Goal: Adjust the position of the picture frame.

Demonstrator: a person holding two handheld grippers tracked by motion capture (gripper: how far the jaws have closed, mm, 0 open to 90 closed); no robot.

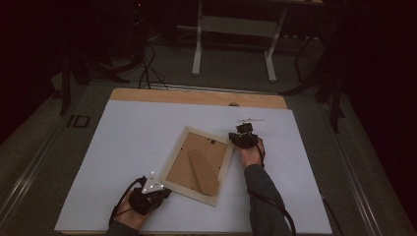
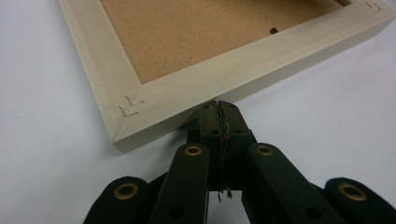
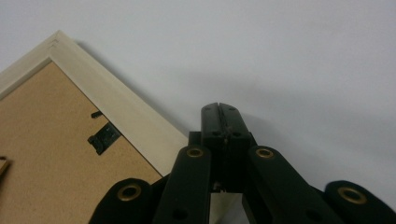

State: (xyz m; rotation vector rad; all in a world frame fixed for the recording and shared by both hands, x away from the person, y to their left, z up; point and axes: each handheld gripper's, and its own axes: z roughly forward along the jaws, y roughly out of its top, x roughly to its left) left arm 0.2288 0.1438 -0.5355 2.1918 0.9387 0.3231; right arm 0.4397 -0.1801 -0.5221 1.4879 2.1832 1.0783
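A pale wooden picture frame (image 1: 222,173) lies face down on the white sheet (image 1: 133,132), its brown backing board and stand (image 1: 202,171) facing up. My left gripper (image 1: 164,192) rests by the frame's near-left corner, held by a hand. In the left gripper view its jaws are shut with nothing between them, the left gripper's tip (image 2: 219,105) right at the frame's outer edge (image 2: 243,67). My right gripper (image 1: 235,136) sits beside the frame's far-right corner. In the right gripper view the right gripper (image 3: 219,108) is shut and empty next to the frame's rail (image 3: 116,112), near a black hanger clip (image 3: 103,137).
The white sheet covers a wooden table (image 1: 196,96) whose far edge shows as a tan strip. Cables (image 1: 147,69) and a white stand (image 1: 236,29) are on the floor beyond. Open sheet lies left and right of the frame.
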